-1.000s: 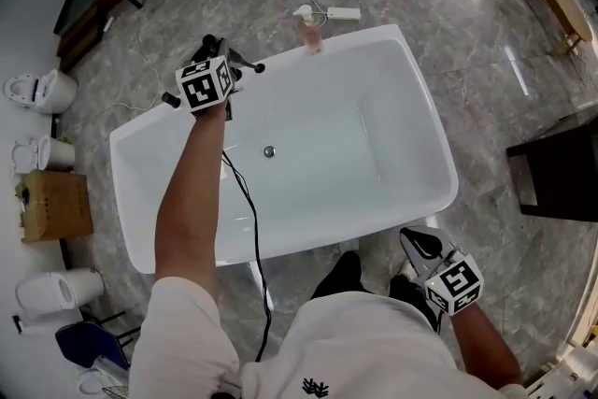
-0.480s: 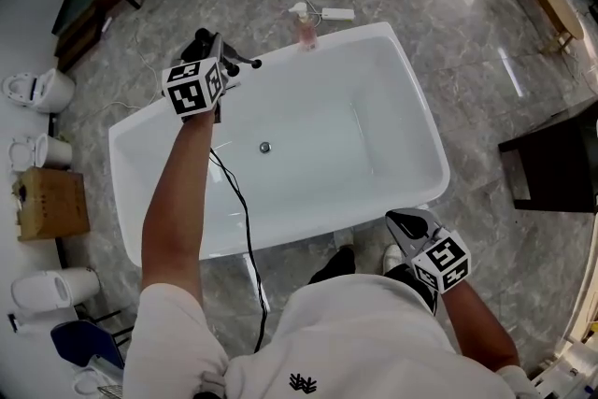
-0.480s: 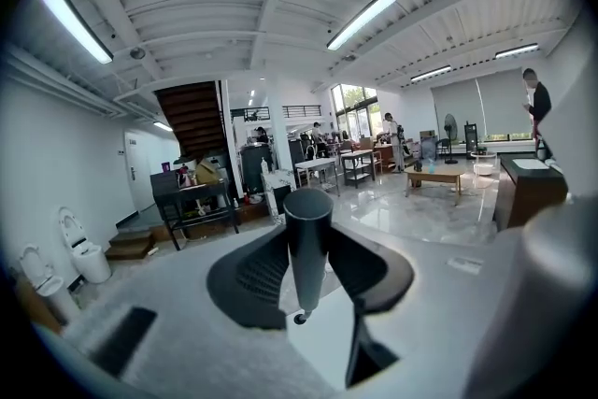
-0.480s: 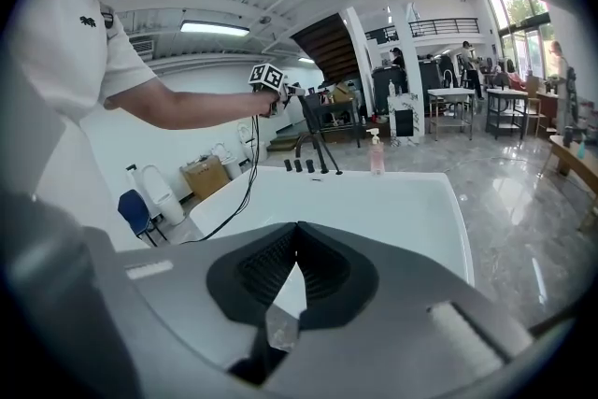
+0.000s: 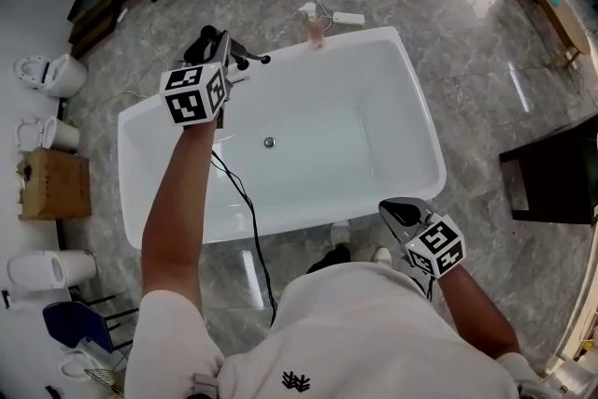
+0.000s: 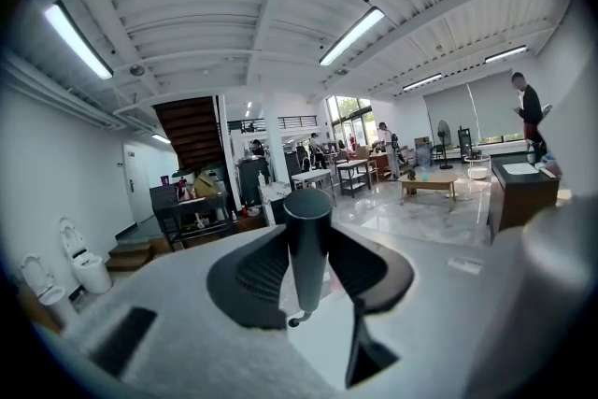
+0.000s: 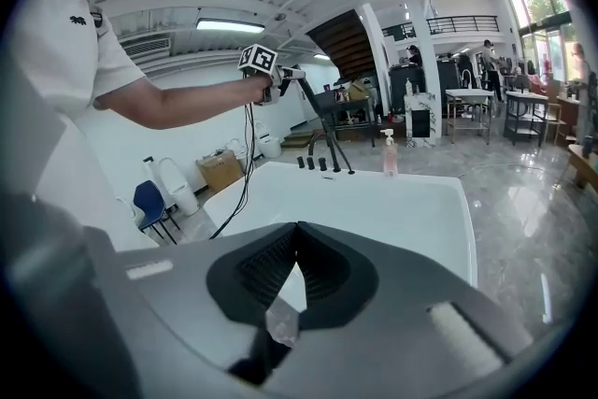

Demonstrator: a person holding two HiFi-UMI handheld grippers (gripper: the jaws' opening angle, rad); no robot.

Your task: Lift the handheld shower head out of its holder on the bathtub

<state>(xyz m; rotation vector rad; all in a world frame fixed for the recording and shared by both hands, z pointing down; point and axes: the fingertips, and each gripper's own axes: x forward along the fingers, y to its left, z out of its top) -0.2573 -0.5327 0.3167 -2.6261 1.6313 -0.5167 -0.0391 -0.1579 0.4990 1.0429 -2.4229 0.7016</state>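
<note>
In the head view, the white bathtub lies in front of me. My left gripper is shut on the handle of the black handheld shower head, held up in the air over the tub's far left rim. Close by on that rim stand the black tap fittings. The left gripper view shows the dark round handle clamped upright between the jaws of the left gripper. The right gripper view shows the shower head raised above the taps. My right gripper is shut and empty near the tub's near right corner.
A pink pump bottle stands on the tub's far rim, and a white power strip lies on the floor behind it. Toilets and a cardboard box stand at the left. A dark cabinet is at the right. A black cable hangs from my left arm.
My left gripper has risen with the shower head, up and away from the tub rim fittings. The right gripper has hardly moved.
</note>
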